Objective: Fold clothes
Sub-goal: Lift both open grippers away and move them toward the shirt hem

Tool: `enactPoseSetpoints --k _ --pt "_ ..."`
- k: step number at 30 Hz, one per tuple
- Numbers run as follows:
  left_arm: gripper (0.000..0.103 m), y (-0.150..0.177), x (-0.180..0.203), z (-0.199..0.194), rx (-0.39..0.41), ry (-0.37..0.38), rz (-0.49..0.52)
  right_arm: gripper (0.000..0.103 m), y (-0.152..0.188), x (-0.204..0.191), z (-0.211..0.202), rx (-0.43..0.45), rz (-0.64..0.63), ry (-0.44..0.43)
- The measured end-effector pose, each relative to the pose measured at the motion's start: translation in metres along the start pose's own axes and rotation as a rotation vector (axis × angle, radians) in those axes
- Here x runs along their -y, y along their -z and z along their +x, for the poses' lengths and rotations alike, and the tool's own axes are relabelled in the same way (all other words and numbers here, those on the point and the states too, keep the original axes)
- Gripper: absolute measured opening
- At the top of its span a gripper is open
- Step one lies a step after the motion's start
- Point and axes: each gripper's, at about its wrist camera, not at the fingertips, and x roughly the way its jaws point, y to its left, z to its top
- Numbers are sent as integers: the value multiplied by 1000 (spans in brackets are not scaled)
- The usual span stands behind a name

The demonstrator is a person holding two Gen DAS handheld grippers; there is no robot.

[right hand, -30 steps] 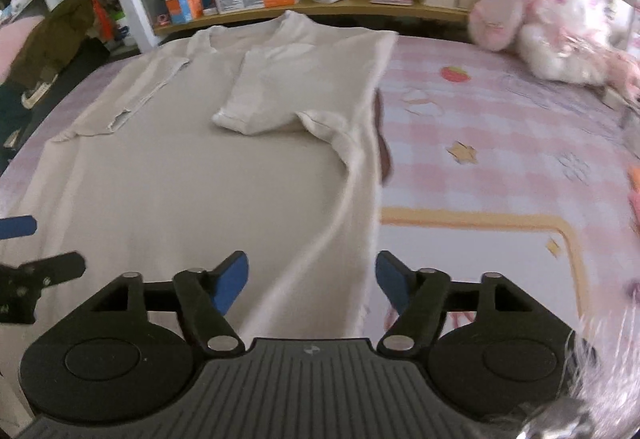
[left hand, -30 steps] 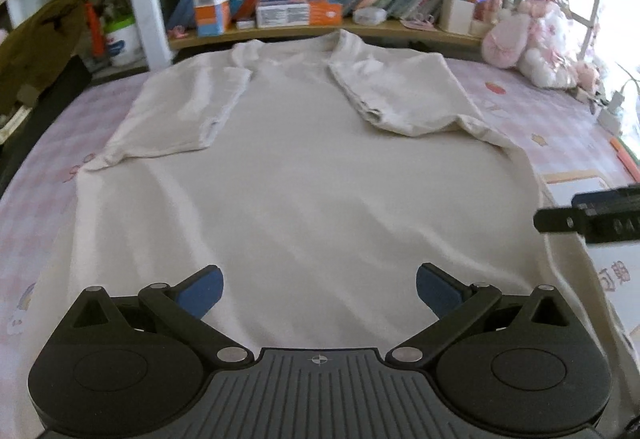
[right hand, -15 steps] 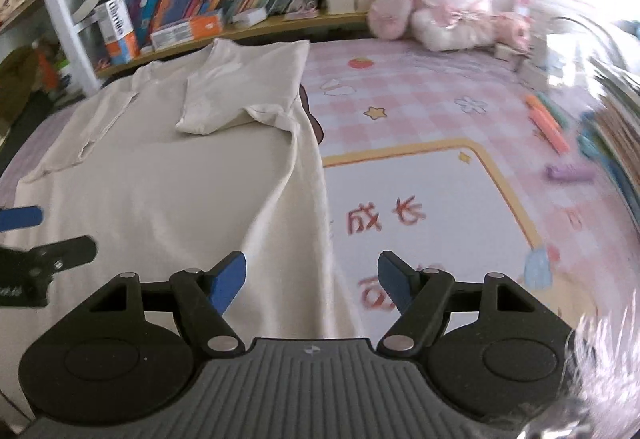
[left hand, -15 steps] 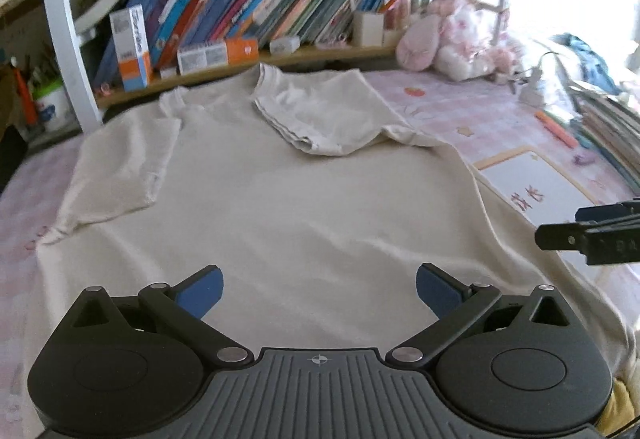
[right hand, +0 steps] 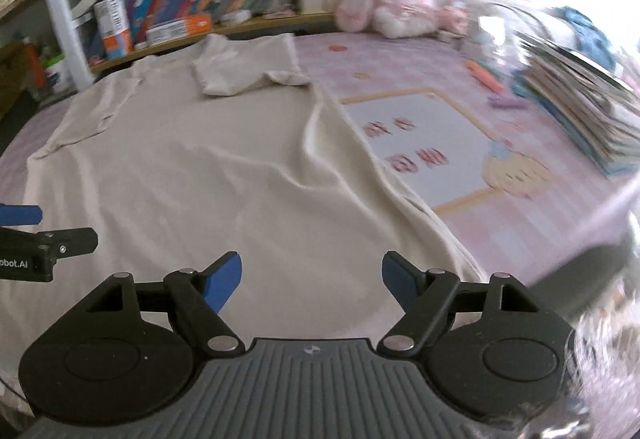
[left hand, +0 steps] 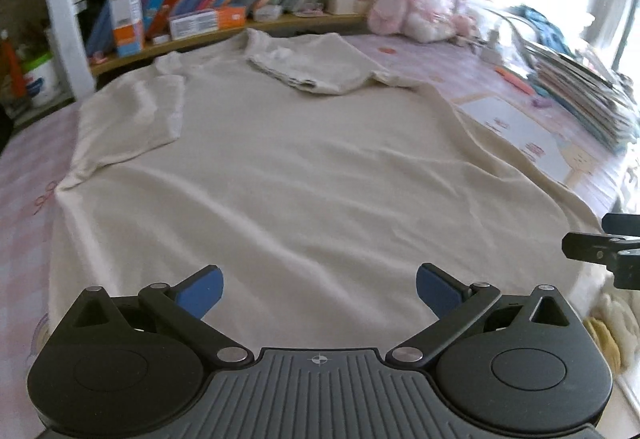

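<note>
The cream T-shirt (left hand: 304,175) lay spread flat on the pink checked desk (right hand: 500,239), both sleeves already folded in. The left hand-held gripper (left hand: 318,289) hovered spread over the hem, nothing between its jaws. The right hand-held gripper (right hand: 312,279) had just been opening, likewise empty. The cloth looked light, limp and wrinkle-prone; the hem corners seemed the best places to pinch.
</note>
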Motion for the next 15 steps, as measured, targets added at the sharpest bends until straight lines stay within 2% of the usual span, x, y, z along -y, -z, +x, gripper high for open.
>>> enactPoseSetpoints --k 7,15 --pt "103 8 11 2 -16 87 81 76 20 4 -17 -21 68 80" --pt "103 15 -1 -9 18 78 40 76 22 -7 -22 -23 37 92"
